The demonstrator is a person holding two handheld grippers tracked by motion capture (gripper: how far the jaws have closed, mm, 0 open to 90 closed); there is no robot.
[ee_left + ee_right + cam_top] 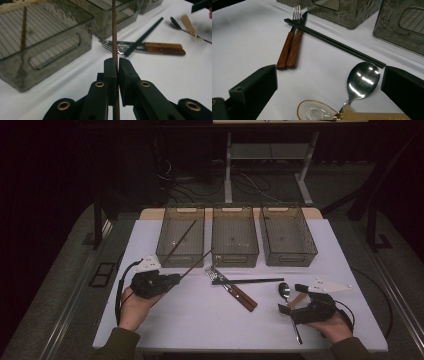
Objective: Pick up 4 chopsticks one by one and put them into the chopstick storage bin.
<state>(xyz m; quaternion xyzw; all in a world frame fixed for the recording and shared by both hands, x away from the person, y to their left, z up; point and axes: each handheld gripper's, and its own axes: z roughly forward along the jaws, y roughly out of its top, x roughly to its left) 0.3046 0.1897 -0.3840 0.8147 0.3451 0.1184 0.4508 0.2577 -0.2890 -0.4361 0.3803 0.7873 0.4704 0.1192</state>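
Note:
My left gripper (172, 280) is shut on a thin brown chopstick (196, 264) that slants up toward the left bin (170, 259). In the left gripper view the chopstick (114, 35) stands pinched between the closed pads of that gripper (117, 62). A second brown chopstick (181, 240) leans inside that bin. My right gripper (291, 299) rests open at the front right; in its own view the gripper (329, 82) has its jaws wide apart around a metal spoon (363, 80) and a small clear gold-rimmed spoon (317, 112).
A fork and knife with wooden handles (237, 292) lie mid-table, with a pair of black chopsticks (250, 281) laid across them. Two more smoky bins, the middle (235, 259) and the right (290, 259), stand in the back row. The table's front edge is near both hands.

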